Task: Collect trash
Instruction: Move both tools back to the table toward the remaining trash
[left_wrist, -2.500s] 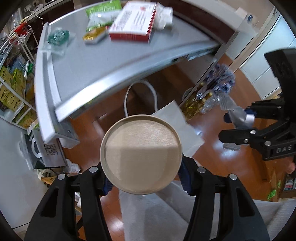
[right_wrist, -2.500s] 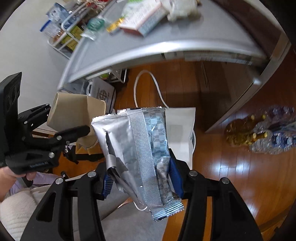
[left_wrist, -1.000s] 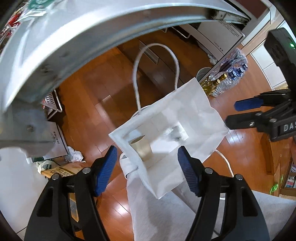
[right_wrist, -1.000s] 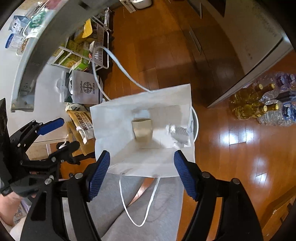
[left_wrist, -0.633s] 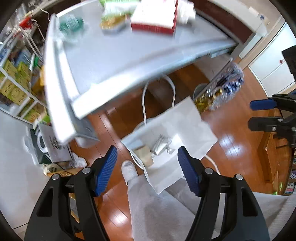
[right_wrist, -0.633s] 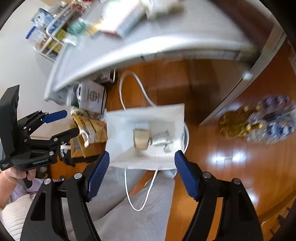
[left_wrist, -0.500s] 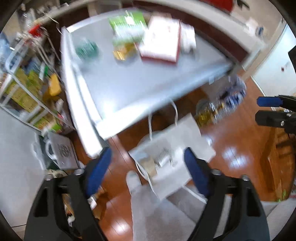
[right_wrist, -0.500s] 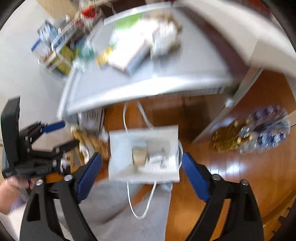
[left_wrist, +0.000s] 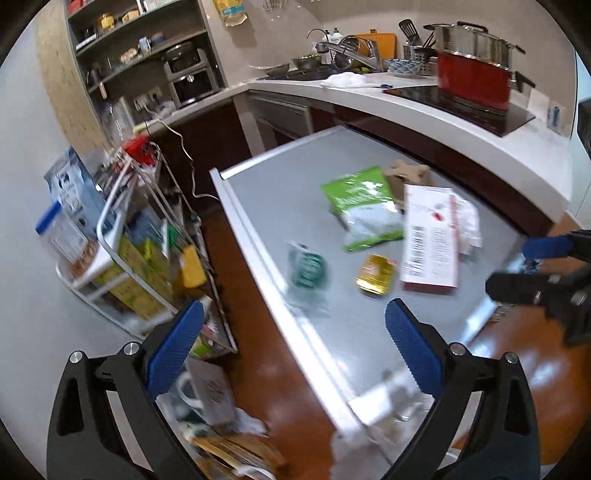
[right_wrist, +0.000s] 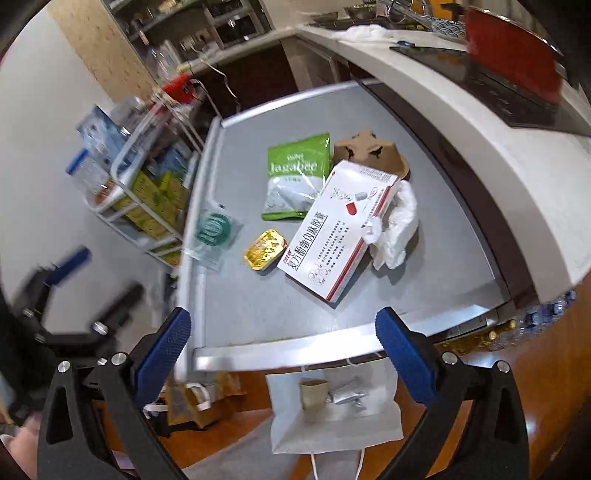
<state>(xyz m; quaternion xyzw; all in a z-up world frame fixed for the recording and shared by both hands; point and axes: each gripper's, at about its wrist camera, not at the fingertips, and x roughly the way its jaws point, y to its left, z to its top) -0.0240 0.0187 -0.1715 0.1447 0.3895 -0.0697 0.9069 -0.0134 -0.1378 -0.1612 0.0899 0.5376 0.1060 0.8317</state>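
Grey matte tabletop with a silver metal rim (right_wrist: 258, 295) carries the remaining trash, clustered toward its far right portion: green-and-white Jagabee snack bag (right_wrist: 295, 177), brown moulded-cardboard cup carrier (right_wrist: 369, 151) at the bag's right, white-and-red medicine box (right_wrist: 340, 229) lying partly over both, crumpled white tissue (right_wrist: 399, 225) against the box's right side. Small gold foil packet (right_wrist: 265, 249) just left of the box; clear sachet with a green round label (right_wrist: 213, 230) at the left edge, apart from the rest. Left gripper (left_wrist: 293, 347) fingers wide apart, holding nothing. Right gripper (right_wrist: 282, 347) likewise spread wide and empty, above the near edge. White paper bag with cord handles (right_wrist: 332, 428) stands open on the wooden floor below the near edge; inside, a brown paper cup (right_wrist: 313, 395) beside a crumpled silver wrapper (right_wrist: 347, 397).
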